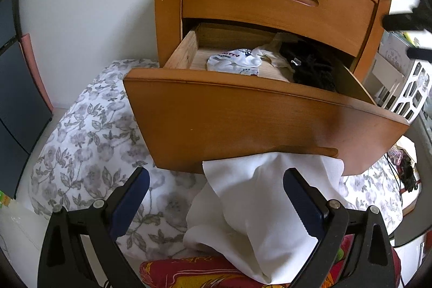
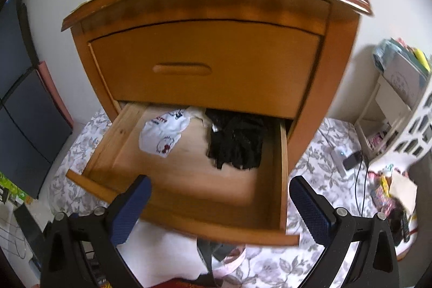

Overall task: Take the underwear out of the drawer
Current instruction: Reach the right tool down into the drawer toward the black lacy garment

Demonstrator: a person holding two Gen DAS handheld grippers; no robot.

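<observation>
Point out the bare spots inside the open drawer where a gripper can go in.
In the open drawer, bare wood lies along the front, between the garments and the front panel, and in the left corner beside the white underwear. A narrower strip separates it from the black garment. The back is crowded.

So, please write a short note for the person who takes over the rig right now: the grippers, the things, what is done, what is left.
Left hand-held gripper: open, empty, low before the drawer front, white cloth beside its fingers.
Right hand-held gripper: open, empty, above the drawer's front edge.
Lower drawer is pulled open. Inside lie white printed underwear on the left and a black garment on the right.
Done: drawer opened. Left: grasp the underwear and lift it out.
</observation>
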